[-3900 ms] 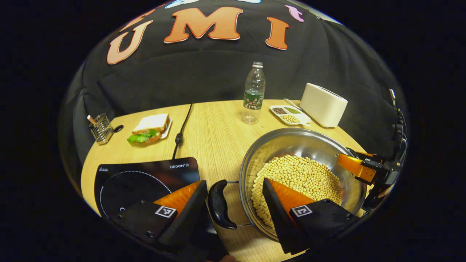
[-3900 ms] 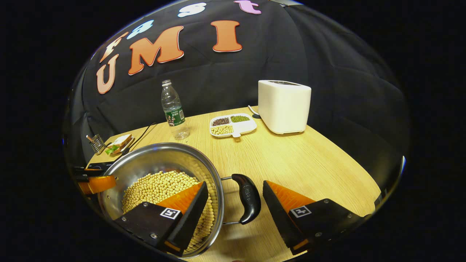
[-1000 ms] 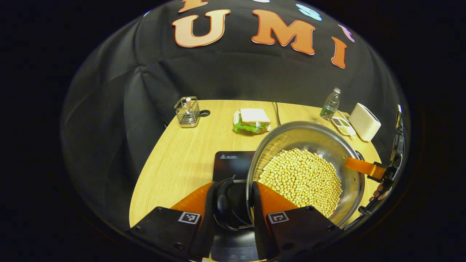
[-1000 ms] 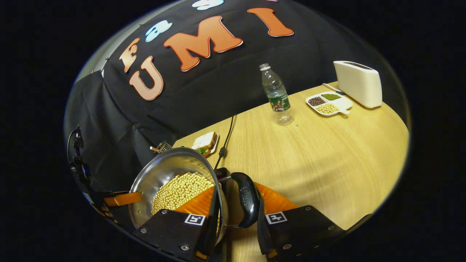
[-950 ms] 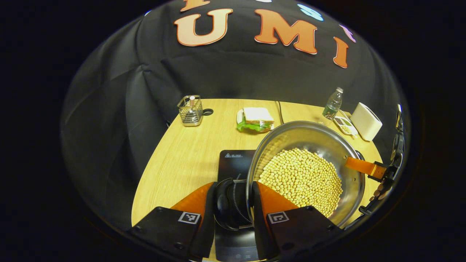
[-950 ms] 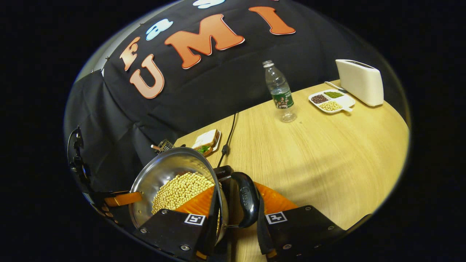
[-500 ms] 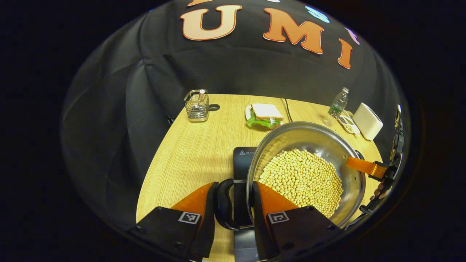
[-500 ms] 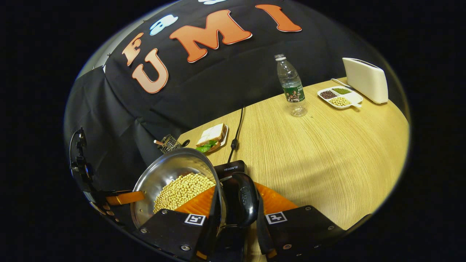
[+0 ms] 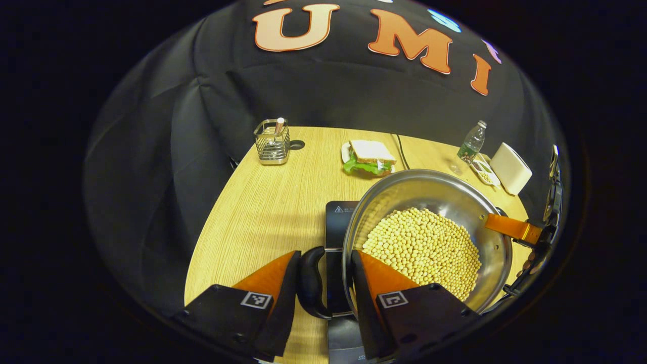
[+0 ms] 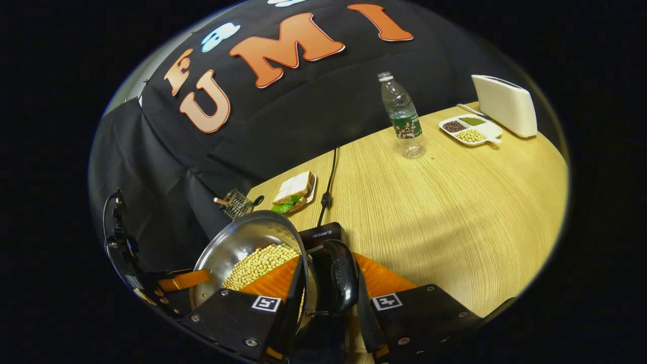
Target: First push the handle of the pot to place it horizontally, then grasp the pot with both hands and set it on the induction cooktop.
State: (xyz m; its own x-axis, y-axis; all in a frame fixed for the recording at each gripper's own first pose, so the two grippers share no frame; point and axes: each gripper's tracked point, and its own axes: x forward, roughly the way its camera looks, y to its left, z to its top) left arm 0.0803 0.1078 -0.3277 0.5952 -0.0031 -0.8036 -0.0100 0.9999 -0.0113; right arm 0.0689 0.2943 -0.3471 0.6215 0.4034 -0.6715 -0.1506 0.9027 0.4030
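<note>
Left gripper view: the left gripper has its fingers set either side of the pot's near black handle, one outside the handle and one inside the rim over the soybeans. A thin gap shows beside the handle, so I cannot tell whether both fingers press on it. The steel pot sits over the black induction cooktop, covering its right part; whether the base touches the glass cannot be told. At the pot's far rim the other gripper reaches in, with a hand behind it.

Right gripper view: the right gripper is clenched on the opposite black handle, one finger against the pot's wall and one against the handle's outer face. The pot lies to its left, and a corner of the cooktop shows just beyond the handle. The left gripper appears at the pot's far side.

On the wooden table: a sandwich on a plate, a wire basket, a water bottle, a divided dish of grains and a white toaster, all well apart from the pot. A black cable runs from the cooktop toward the wall.
</note>
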